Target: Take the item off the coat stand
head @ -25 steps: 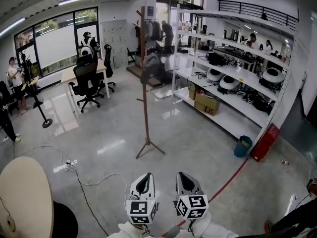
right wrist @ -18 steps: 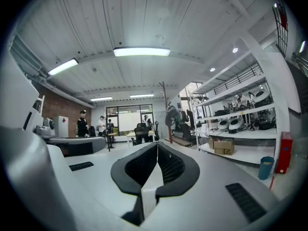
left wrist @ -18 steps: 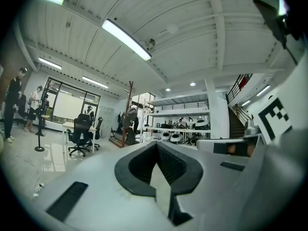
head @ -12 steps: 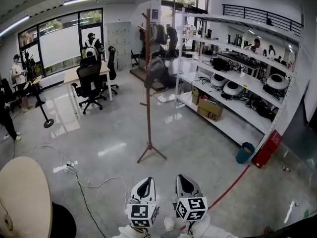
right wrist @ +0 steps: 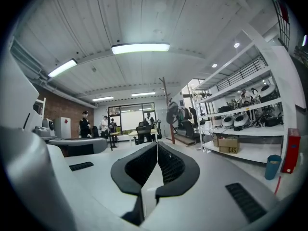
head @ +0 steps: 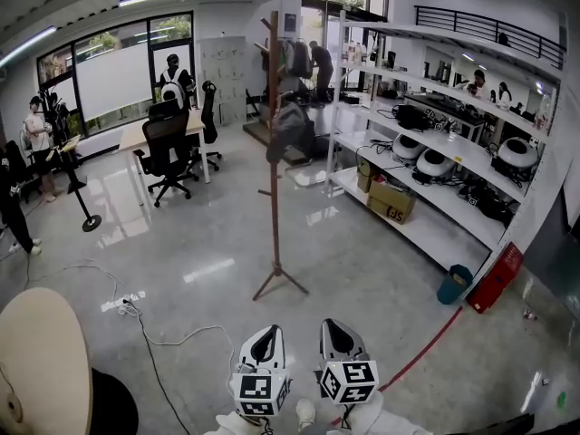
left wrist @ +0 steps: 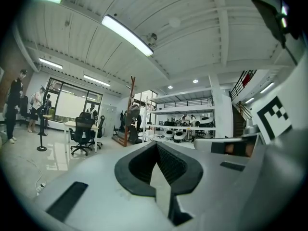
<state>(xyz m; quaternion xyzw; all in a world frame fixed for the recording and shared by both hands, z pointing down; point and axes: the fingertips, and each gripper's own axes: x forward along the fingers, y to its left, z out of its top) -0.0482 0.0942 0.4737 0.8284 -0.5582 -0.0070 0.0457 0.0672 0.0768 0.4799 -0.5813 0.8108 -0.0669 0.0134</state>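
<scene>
A tall brown wooden coat stand (head: 275, 198) rises from the grey floor in the middle of the room. A dark grey item (head: 288, 130), a bag or garment, hangs from its upper pegs. My left gripper (head: 265, 333) and right gripper (head: 333, 328) sit side by side at the bottom of the head view. Both point level toward the stand and are well short of it. Both are shut with nothing between the jaws. The left gripper view shows the shut left gripper (left wrist: 156, 146) and the stand (left wrist: 132, 107) far off. The right gripper view shows the shut right gripper (right wrist: 157, 146) and the hanging item (right wrist: 172, 112).
White shelving (head: 426, 166) with boxes and gear runs along the right. A blue bin (head: 453, 285) and a red box (head: 496, 276) stand at its near end. A cable (head: 136, 308) lies on the floor to the left, near a round table (head: 36, 361). An office chair (head: 168, 148) and people stand farther back.
Both grippers and the head have advanced a little toward the coat stand, which now sits slightly further right in the head view. Both sets of jaws have stayed shut.
</scene>
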